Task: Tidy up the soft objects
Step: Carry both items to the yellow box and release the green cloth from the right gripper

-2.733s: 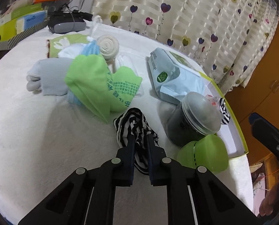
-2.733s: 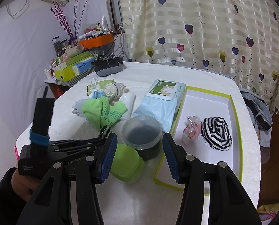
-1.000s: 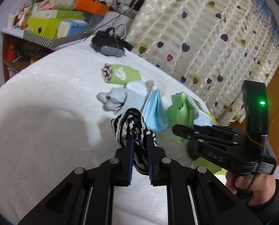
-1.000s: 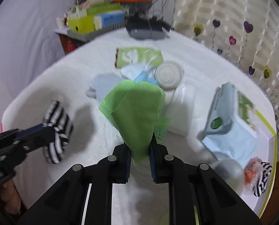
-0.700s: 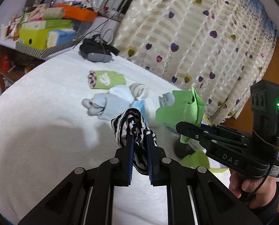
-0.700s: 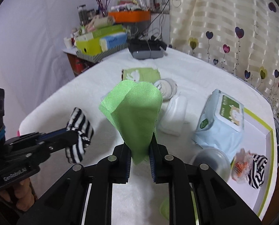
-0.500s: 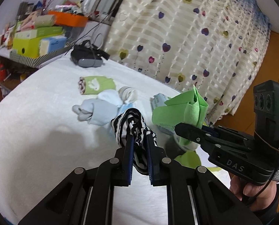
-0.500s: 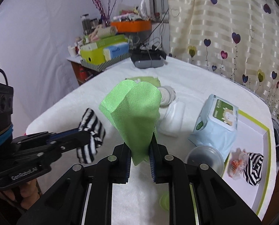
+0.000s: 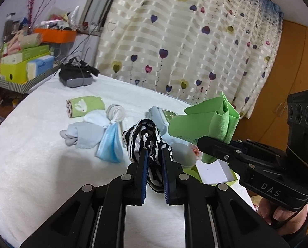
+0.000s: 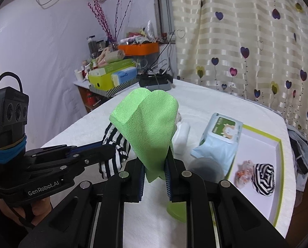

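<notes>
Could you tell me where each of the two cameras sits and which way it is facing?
Left wrist: sits behind the left gripper, looking across the white table toward the heart curtain; shows its own fingers clamping the striped sock, plus the right gripper.
Right wrist: sits behind the right gripper, looking toward the cluttered shelf and curtain; shows its fingers pinching the green cloth and the left gripper.
Shared: sock, cloth, wipes pack, white tray.

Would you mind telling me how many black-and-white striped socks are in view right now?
2. One striped sock is clamped in the left gripper, held above the table. The other lies in the tray beside a small packet. Others could be hidden.
</notes>
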Tool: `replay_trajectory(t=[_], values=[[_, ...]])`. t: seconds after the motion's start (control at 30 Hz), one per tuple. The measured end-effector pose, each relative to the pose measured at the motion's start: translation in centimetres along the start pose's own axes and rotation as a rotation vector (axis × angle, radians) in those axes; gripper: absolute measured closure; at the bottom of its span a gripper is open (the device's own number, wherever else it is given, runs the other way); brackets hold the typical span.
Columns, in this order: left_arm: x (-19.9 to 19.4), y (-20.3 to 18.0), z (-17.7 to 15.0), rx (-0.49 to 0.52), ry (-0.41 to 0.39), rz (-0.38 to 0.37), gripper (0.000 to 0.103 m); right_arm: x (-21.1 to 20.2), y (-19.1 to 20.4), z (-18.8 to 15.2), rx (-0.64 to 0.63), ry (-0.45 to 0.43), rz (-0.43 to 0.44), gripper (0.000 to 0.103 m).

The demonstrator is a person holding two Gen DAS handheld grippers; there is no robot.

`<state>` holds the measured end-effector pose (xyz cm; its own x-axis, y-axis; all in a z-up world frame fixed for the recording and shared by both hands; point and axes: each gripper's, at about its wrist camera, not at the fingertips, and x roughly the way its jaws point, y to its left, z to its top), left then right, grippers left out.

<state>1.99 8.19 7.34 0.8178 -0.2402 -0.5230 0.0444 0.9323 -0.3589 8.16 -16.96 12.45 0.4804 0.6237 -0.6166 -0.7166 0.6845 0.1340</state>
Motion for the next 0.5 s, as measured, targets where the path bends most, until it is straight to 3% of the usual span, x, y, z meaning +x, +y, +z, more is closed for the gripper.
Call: replay_trajectory(t=[0.5], values=[[0.9, -3.7, 0.3, 0.075, 0.012, -0.014, 0.092, -3.4, -2.7, -1.3, 0.053, -0.047, -0.039, 0.086]])
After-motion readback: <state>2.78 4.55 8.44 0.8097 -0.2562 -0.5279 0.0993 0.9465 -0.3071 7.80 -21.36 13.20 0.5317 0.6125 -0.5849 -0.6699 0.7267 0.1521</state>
